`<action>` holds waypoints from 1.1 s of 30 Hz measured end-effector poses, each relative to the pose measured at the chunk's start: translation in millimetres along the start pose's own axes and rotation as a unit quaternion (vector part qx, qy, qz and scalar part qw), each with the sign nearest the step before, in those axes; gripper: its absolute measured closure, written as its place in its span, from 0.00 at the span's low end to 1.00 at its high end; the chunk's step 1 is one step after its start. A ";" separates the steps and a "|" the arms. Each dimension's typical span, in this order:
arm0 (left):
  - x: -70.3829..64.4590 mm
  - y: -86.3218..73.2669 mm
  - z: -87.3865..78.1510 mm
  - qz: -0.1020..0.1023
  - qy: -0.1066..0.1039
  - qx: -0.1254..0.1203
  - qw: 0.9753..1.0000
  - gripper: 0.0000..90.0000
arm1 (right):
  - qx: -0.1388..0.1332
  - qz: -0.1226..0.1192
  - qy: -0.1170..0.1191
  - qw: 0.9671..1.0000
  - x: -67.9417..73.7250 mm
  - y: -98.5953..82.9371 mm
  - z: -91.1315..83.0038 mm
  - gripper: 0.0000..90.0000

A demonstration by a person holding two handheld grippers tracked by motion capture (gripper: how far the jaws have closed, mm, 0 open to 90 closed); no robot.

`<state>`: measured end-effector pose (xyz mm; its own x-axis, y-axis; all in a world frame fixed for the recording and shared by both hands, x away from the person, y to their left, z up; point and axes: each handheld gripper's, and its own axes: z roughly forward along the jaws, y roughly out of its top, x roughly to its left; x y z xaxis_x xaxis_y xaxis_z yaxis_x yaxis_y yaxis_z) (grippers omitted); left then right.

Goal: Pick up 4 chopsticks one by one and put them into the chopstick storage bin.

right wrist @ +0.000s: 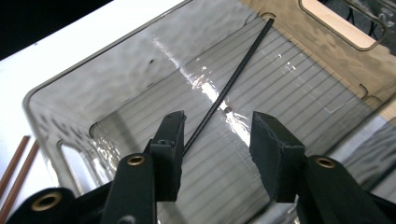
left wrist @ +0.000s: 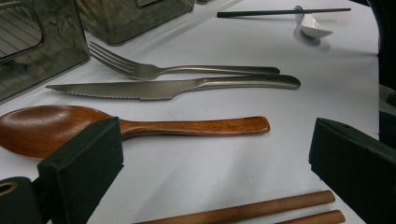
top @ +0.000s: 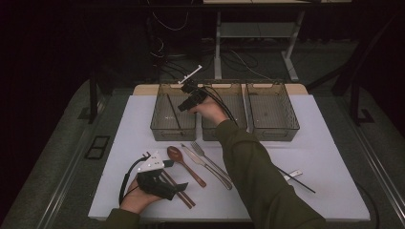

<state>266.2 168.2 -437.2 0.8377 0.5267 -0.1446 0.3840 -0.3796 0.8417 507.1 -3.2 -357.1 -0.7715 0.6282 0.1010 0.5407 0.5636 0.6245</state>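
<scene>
Chopstick point(right wrist: 224, 95) lies in bin point(right wrist: 60, 88), below right gripper's point(right wrist: 217, 140) parted fingers; nothing gripped.

Black chopstick point(right wrist: 227, 89) in smoky translucent grey-brown bin point(right wrist: 140, 70) with ribbed, lined floor. Black jaws on right gripper point(right wrist: 217, 140), brass-coloured rivets. Reddish-brown wooden spoon point(left wrist: 93, 128); silver steel knife point(left wrist: 177, 87) and fork point(left wrist: 159, 70). Brown wooden chopsticks point(left wrist: 261, 208). White table mat point(top: 325, 157). Olive green sleeve point(top: 258, 176). Second black chopstick point(left wrist: 280, 12) on white rest point(left wrist: 315, 29).
</scene>
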 end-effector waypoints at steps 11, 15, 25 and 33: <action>-1.7 -0.6 2.2 -0.003 0.001 0.004 1.000 0.03 | -0.008 -0.003 0.014 1.000 -2.6 -20.2 -38.4 0.45; -1.4 -0.7 2.0 0.000 0.003 0.008 1.000 0.03 | -0.023 0.001 0.022 0.999 -4.7 -31.0 -52.4 0.42; -1.4 -1.0 2.3 0.000 0.003 0.009 1.000 0.03 | -0.036 -0.011 0.031 0.999 -5.0 -57.5 -84.9 0.38; -1.4 -1.1 2.3 -0.002 0.004 0.009 1.000 0.03 | -0.048 -0.020 0.034 0.998 -8.5 -81.9 -106.1 0.38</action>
<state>265.5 166.1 -439.1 0.8333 0.5339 -0.1436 0.3942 -0.3916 0.8314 433.8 -111.6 -326.9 -0.8153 0.5654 0.1248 0.4762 0.5321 0.7001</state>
